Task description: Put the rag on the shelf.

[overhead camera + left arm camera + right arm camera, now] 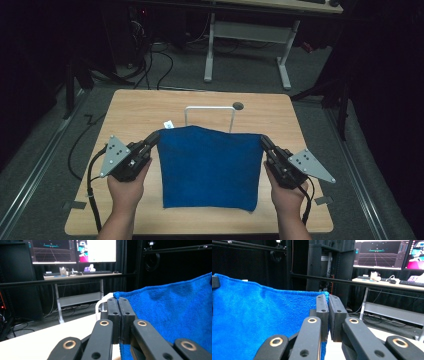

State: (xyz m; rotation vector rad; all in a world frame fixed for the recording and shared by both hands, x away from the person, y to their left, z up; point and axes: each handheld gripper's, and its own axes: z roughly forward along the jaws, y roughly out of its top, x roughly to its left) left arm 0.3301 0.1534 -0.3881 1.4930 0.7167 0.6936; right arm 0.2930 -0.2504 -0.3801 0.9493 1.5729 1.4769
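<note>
A blue towel (209,167) hangs stretched between my two grippers above the wooden table (140,107), its lower edge near the table's front. My left gripper (154,138) is shut on the towel's upper left corner, and my right gripper (264,141) is shut on the upper right corner. In the left gripper view the jaws pinch the towel (172,305) at its corner by my left gripper (120,300). The right gripper view has the towel (254,315) spreading left from my right gripper (328,297). A white wire rack (210,113) stands just behind the towel's top edge.
A small white tag (168,124) lies on the table by the rack's left leg, and a round hole (238,106) sits near the back edge. Behind the table stand a white-legged desk (285,55), cables on the floor and monitors (75,251).
</note>
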